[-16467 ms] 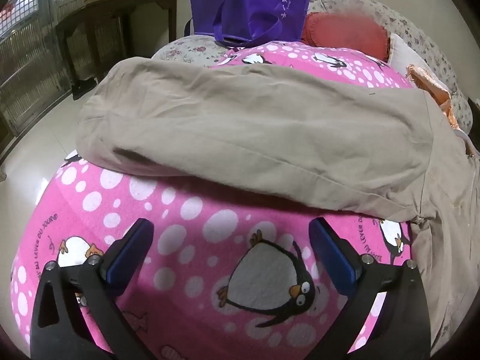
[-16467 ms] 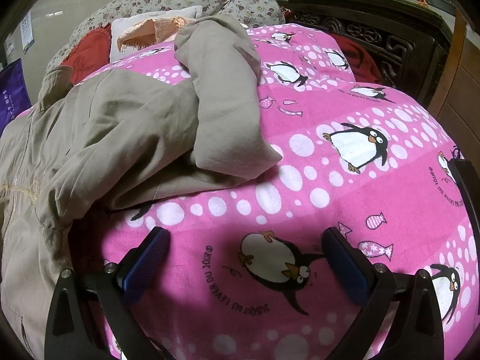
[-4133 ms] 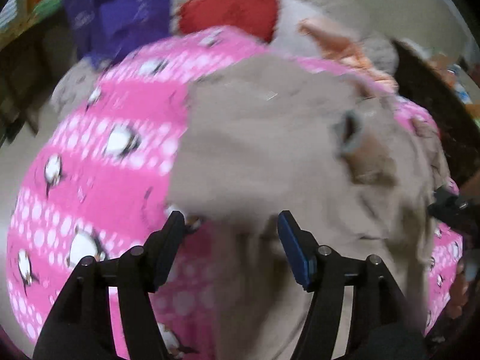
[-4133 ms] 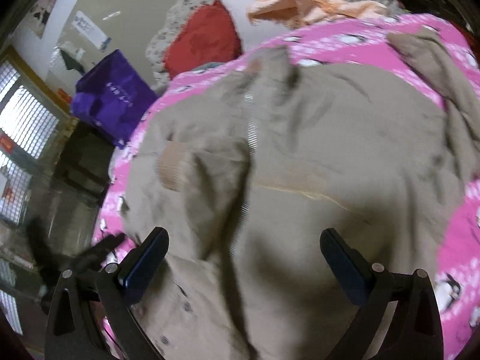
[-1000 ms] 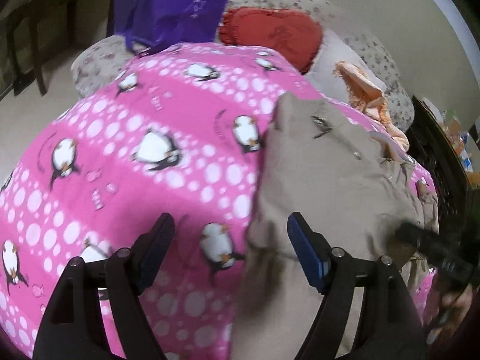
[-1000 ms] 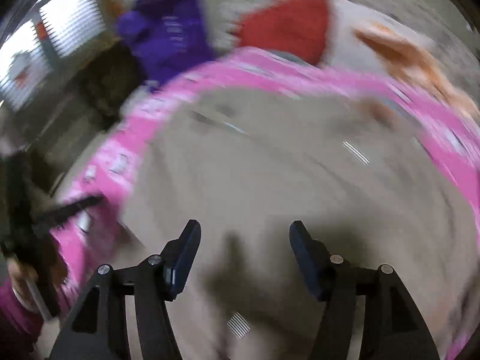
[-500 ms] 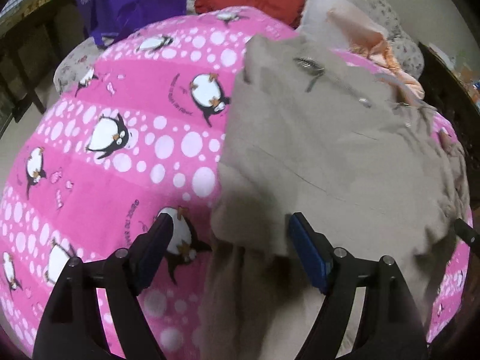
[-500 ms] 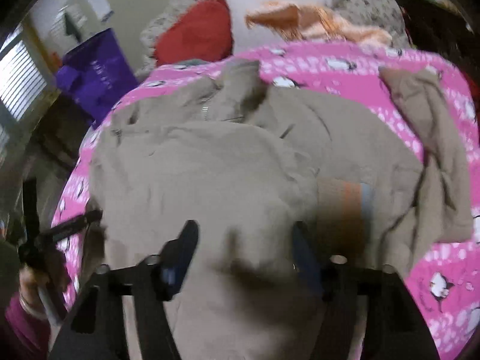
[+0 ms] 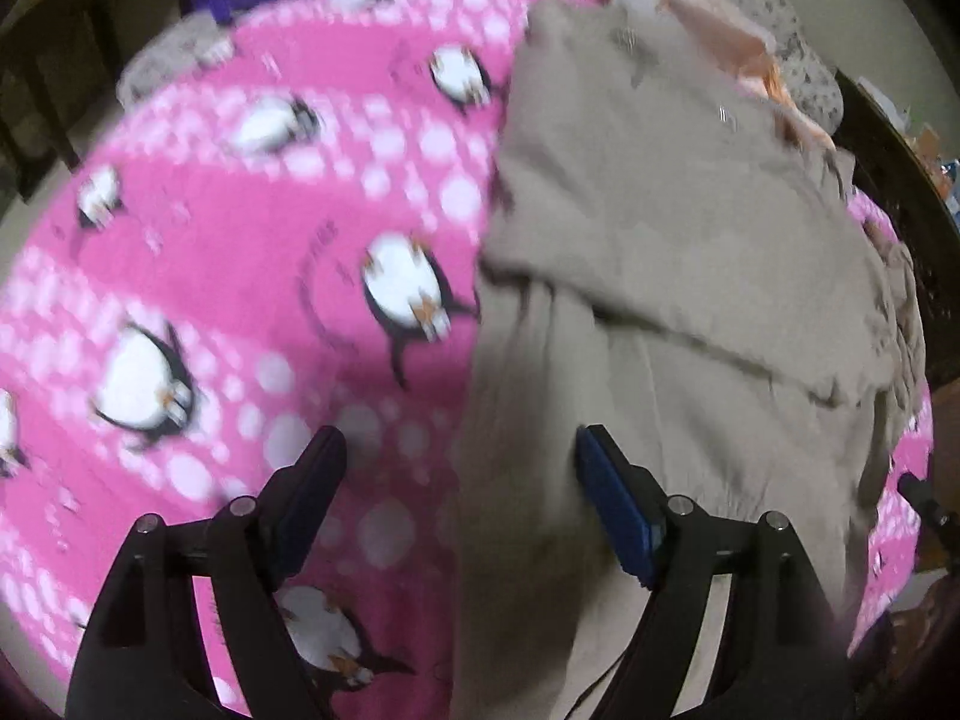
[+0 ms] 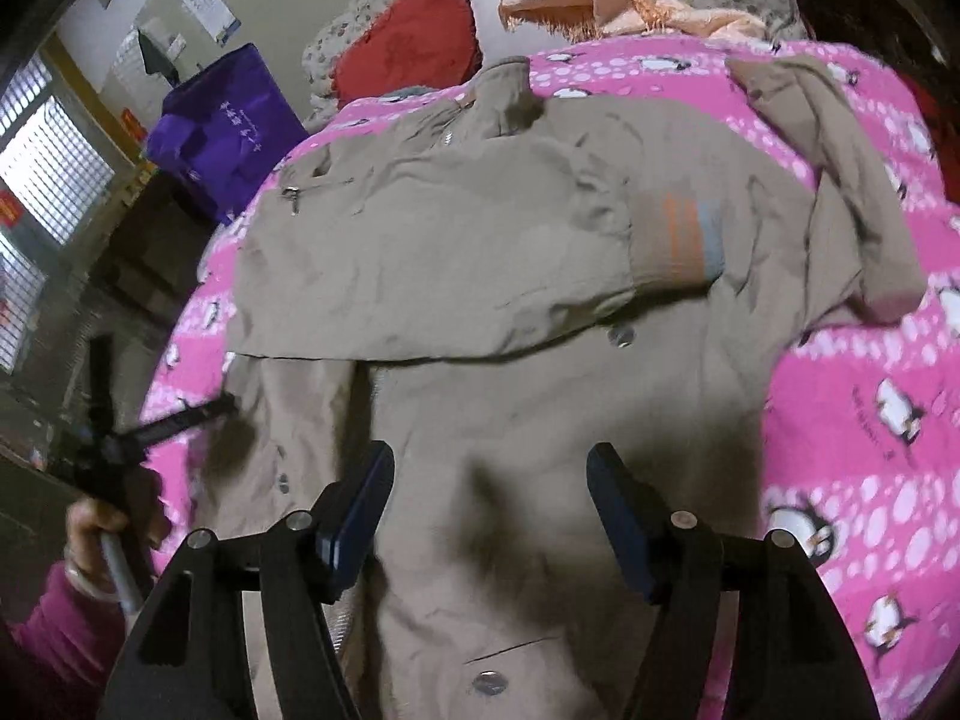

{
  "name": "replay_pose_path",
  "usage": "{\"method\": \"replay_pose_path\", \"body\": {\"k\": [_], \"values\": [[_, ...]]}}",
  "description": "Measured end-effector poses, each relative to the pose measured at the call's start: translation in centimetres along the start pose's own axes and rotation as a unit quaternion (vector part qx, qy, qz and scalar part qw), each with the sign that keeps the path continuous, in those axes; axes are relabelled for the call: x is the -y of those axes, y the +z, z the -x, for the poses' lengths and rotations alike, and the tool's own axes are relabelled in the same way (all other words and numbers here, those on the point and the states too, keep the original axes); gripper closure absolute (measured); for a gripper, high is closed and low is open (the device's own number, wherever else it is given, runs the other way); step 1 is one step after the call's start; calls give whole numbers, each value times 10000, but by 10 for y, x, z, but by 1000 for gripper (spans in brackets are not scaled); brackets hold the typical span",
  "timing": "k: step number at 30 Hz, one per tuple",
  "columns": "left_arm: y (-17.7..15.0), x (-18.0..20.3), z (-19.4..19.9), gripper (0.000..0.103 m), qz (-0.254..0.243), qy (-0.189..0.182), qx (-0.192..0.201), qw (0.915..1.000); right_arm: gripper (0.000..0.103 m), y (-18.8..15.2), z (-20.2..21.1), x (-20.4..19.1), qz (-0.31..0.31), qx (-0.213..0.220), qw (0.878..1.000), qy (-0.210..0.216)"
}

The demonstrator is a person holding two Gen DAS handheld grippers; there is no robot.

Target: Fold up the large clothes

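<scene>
Khaki jacket (image 10: pixel 510 276) spread flat on the pink penguin blanket (image 9: pixel 210 252) covering the bed, collar up toward the red pillow (image 10: pixel 408 36) and peach cloth (image 10: pixel 600 6). Makes sense: needs a big soft surface to lay out something this size.

One sleeve already crossed over the chest, striped cuff (image 10: pixel 681 234) landing near the middle. Probably folded in to narrow the body before doubling it up. Other sleeve (image 10: pixel 840 138) flopped out to the side on the blanket, not folded in yet, so likely next.

Left claw (image 9: pixel 456 492) wide open, nothing held, straddling the jacket's side edge: one finger over pink, the other over khaki. Good spot for catching that edge, or maybe just let go of it; can't say. Pretty blurry in that view.

Right claw (image 10: pixel 489 510) also spread apart and empty, hovering above the lower front by the snaps (image 10: pixel 621 336). Can't tell if touching the fabric.

Purple bag (image 10: pixel 228 114) at the head end, off the bed, out of the way.
</scene>
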State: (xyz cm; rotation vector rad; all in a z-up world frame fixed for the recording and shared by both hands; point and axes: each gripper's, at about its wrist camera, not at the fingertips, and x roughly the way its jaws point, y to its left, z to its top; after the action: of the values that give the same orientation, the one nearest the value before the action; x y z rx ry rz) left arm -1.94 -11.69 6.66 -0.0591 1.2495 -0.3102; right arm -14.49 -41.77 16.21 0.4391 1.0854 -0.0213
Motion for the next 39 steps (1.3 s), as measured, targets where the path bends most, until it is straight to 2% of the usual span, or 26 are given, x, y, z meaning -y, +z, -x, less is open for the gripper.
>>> {"method": "replay_pose_path", "body": {"k": [1, 2, 3, 4, 5, 7, 9, 10, 11, 12, 13, 15, 16, 18, 19, 20, 22, 24, 25, 39], "values": [[-1, 3, 0, 33, -89, 45, 69, 9999, 35, -1, -1, 0, -11, -36, 10000, 68], [-2, 6, 0, 69, -206, 123, 148, 9996, 35, -1, -3, -2, -4, -52, 9999, 95], [0, 10, 0, 88, -373, 132, 144, 9991, 35, 0, -3, -5, 12, -6, 10000, 75], [1, 10, 1, 101, -380, 31, 102, 9992, 35, 0, -2, -8, 26, 50, 10000, 71], [3, 8, 5, 101, -323, -26, 116, 9994, 34, 0, 0, -11, 34, 100, 9999, 86], [7, 2, 15, 102, -301, -14, 242, 9993, 33, 1, 4, -14, 23, 145, 9998, 93], [10, -13, 27, 102, -189, 156, 433, 9988, 31, 2, 8, -13, -12, 186, 9998, 64], [11, -19, 29, 103, -156, 374, 492, 9980, 29, 2, 10, -12, -36, 207, 9998, 41], [13, -28, 30, 103, -154, 895, 568, 9942, 29, 3, 12, -9, -63, 223, 9997, 39], [15, -36, 29, 103, -85, 1015, 559, 9932, 28, 3, 12, -7, -100, 232, 9997, 47], [16, -48, 28, 103, 158, 788, 469, 9957, 28, 2, 12, -4, -128, 226, 9997, 41], [17, -59, 30, 103, 483, -31, 336, 9983, 28, 0, 8, 0, -202, 167, 9997, -1], [16, -57, 35, 103, 519, -165, 402, 9977, 28, 0, 6, 1, -225, 127, 9997, 7], [16, -44, 44, 102, 326, -117, 485, 9982, 28, -3, 3, -1, -235, 48, 9997, 78], [15, -39, 45, 92, 255, -108, 470, 9985, 28, -5, 2, -3, -209, 36, 9997, 109], [14, -29, 45, 74, 169, -90, 406, 9990, 28, -6, 2, -5, -162, 36, 9998, 100], [13, -13, 44, 49, 101, -92, 340, 9993, 28, -6, 3, -7, -97, 77, 9999, 17], [15, 1, 46, 46, 35, -190, 386, 9991, 28, -5, 6, -7, -74, 139, 9999, -42], [15, 9, 46, 39, -40, -189, 391, 9990, 28, -4, 8, -5, -96, 157, 9998, -74], [20, 76, 40, 37, -835, 177, 520, 9950, 27, 1, 5, 13, -299, 238, 9986, -354]]}}
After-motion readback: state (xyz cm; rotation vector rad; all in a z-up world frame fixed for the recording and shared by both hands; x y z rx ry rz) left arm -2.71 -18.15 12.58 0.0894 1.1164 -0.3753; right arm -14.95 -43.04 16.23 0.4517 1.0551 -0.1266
